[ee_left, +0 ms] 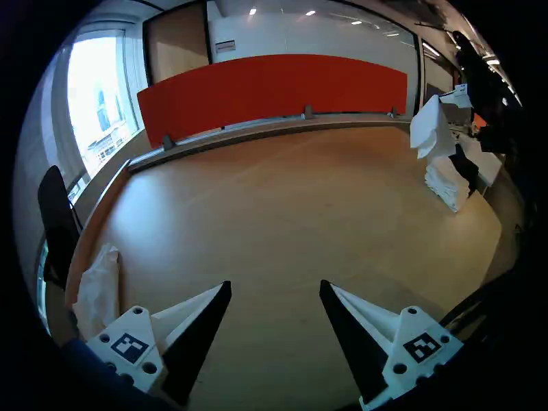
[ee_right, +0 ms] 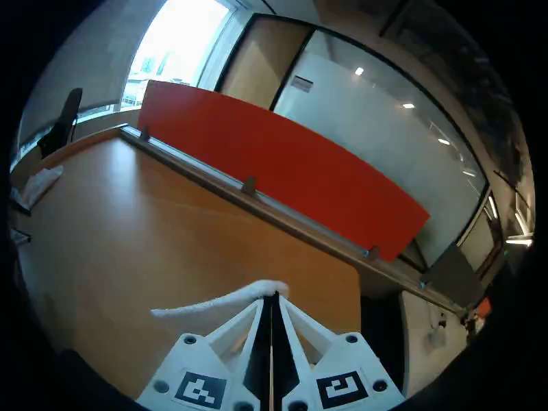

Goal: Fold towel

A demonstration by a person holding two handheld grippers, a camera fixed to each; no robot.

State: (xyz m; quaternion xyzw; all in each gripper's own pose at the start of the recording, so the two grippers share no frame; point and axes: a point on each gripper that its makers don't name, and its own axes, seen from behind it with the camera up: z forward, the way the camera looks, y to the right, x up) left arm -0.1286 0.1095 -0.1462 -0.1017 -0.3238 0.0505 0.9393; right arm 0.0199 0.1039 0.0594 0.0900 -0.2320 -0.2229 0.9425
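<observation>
Item 1: towel (ee_right: pixel 219 301). White and thick-piled, gathered into a narrow, roll-like ridge. From the right gripper view I see it run from a loose end on the left up to the tips of the right gripper (ee_right: pixel 274 296), just above the wooden table (ee_right: pixel 137 226). The right gripper is clenched on its upper end, with both fingers pressed together and only a dark slit between them. I see only this one edge. The rest of the towel lies under the fingers, so I cannot tell whether it touches the tabletop.

Item 2: left gripper (ee_left: pixel 274 282). Released, with its fingers spread wide over the table (ee_left: pixel 288 205). Bare wood shows between them.

Item 3: surroundings in the left gripper view, left to right.
- Black chair (ee_left: pixel 58 219) beyond the table's left edge, dark and half cut off.
- Crumpled cloth (ee_left: pixel 99 291), white, at that same edge. Its lower part is covered by the left finger.
- Red partition (ee_left: pixel 274 92) standing along the far edge.
- Hanging cloth (ee_left: pixel 431 127), white, at the far right, draped down above a pile of white cloth (ee_left: pixel 449 181) on the table. I cannot make out what holds it up, nor whether it is the same towel. The shapes beside it are too dark to read.

Item 4: surroundings in the right gripper view, left to right.
- Crumpled cloth (ee_right: pixel 38 183) at the table's left edge.
- Black chair (ee_right: pixel 61 127) behind it.
- Red partition (ee_right: pixel 274 164) running along the table's far side.
</observation>
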